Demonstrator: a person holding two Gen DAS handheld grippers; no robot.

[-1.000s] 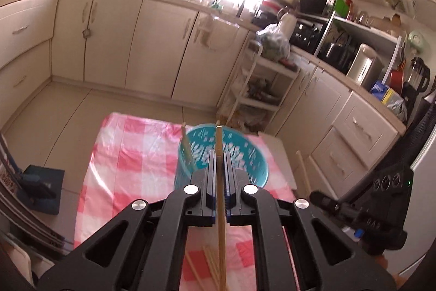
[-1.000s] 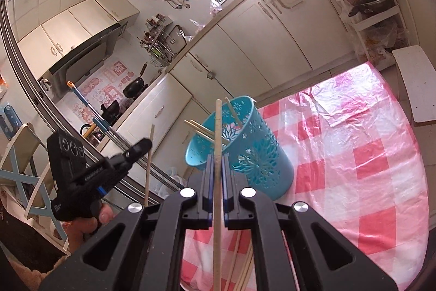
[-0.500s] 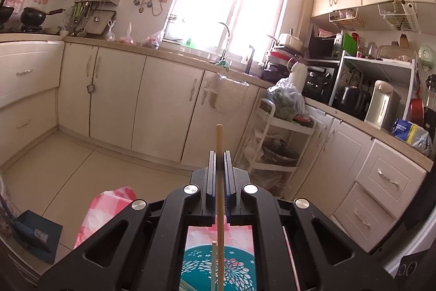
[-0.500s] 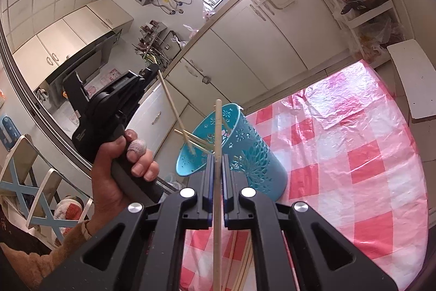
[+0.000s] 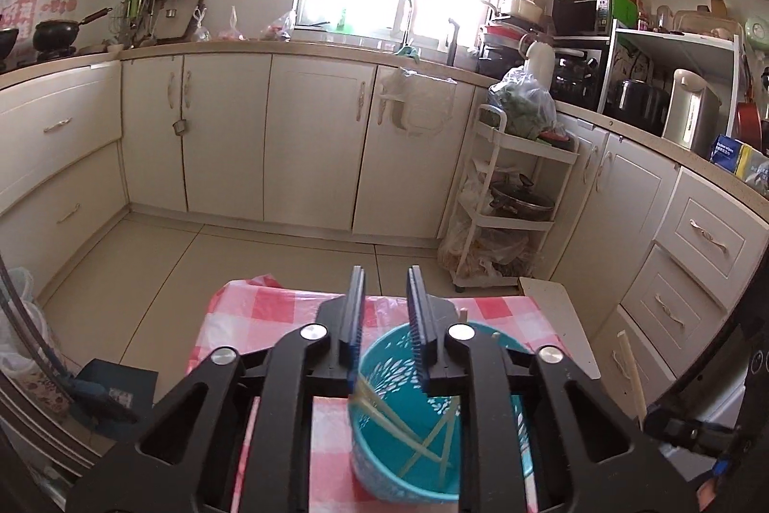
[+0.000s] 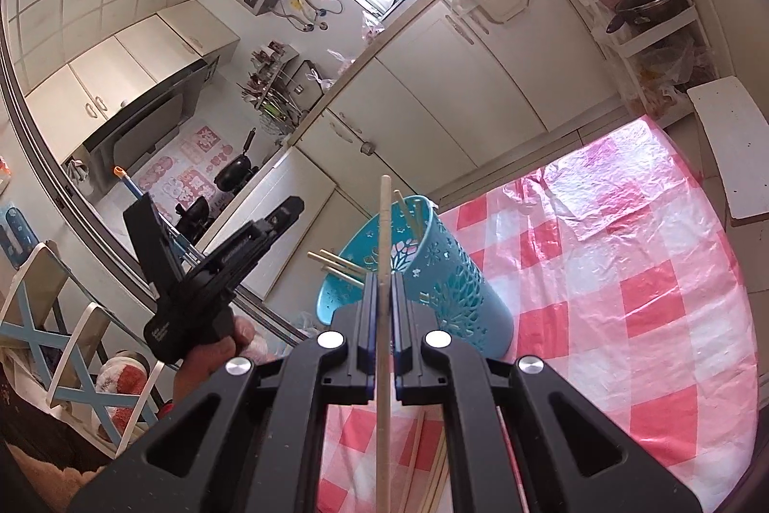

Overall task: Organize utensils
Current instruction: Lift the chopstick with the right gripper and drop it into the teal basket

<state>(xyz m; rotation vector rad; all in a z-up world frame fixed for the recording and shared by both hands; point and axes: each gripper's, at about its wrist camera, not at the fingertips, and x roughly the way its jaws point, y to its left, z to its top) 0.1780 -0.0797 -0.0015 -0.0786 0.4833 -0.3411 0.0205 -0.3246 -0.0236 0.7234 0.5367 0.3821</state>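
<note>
A teal perforated utensil basket [image 5: 408,445] stands on the pink checked tablecloth [image 5: 269,316] and holds several wooden chopsticks [image 5: 384,417]. My left gripper [image 5: 384,311] is open and empty, right above the basket's near rim. In the right wrist view the basket [image 6: 432,287] stands ahead with chopstick ends [image 6: 331,263] poking out. My right gripper [image 6: 383,296] is shut on one wooden chopstick [image 6: 383,320], held upright in front of the basket. The left gripper [image 6: 283,215] shows there at the left, above the basket, held by a hand.
More loose chopsticks [image 6: 423,465] lie on the cloth [image 6: 625,296] under my right gripper. A white bench [image 6: 730,147] sits past the table's right side. A white rack with pots [image 5: 509,219] and kitchen cabinets [image 5: 312,143] stand beyond the table.
My left gripper opened and its chopstick dropped into the basket. It tilted up and then back down over the basket. The right gripper held its chopstick nearly still.
</note>
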